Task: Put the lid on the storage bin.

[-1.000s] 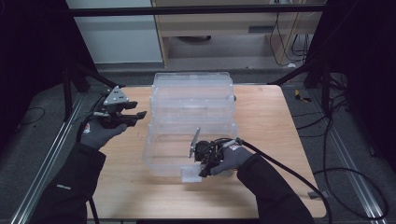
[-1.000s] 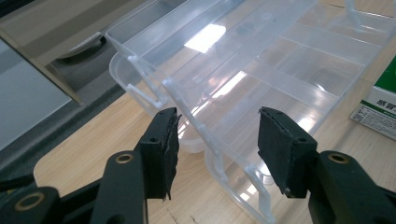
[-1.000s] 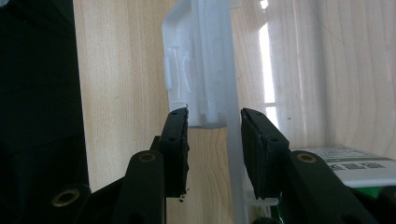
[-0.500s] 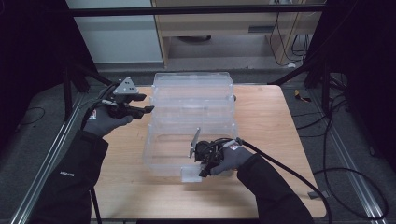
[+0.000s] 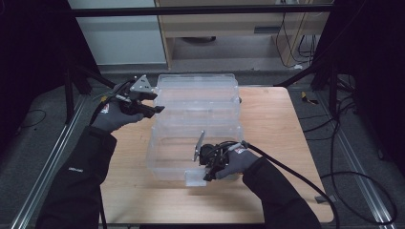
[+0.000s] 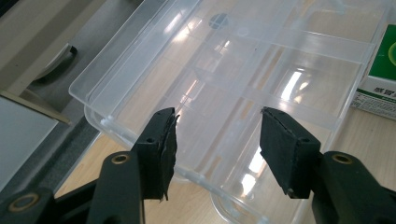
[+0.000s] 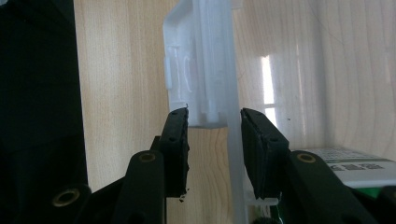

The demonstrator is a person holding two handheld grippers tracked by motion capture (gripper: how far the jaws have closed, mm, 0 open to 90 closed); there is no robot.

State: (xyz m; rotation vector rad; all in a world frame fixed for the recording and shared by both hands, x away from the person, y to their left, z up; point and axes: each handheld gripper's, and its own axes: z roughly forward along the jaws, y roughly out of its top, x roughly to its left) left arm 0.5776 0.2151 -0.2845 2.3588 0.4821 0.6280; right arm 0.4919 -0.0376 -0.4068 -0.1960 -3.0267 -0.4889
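The clear plastic organizer box (image 5: 193, 131) lay open across the middle of the wooden table (image 5: 282, 143), its lid (image 5: 198, 88) folded back toward the far edge and its base tray (image 5: 167, 152) toward you.

Your right gripper (image 5: 206, 172) stood at the near front wall of the base. In the right gripper view, its jaws bracketed the front latch tab (image 7: 196, 70) and the wall edge; whether the pads actually pressed on the plastic could not be told, since a thin gap seemed to remain on each side.

Your left gripper (image 5: 154, 106) hovered at the left end of the lid with its jaws spread and nothing between them; in the left gripper view the lid's rim (image 6: 140, 135) lay just beyond the pads (image 6: 285, 154).

Handling judgement:
- The box looked light, thin-walled and somewhat flexible, so it was likely to slide or twist under a one-sided push.
- The glossy plastic probably offered little friction.
- The rims and the latch tab were the stiffest places to take hold; the flat panels would have bowed.
- The hinge and the latch were likely the fragile points, calling for moderate squeeze only.

A green-and-white carton (image 6: 380, 79) sat beside the box.
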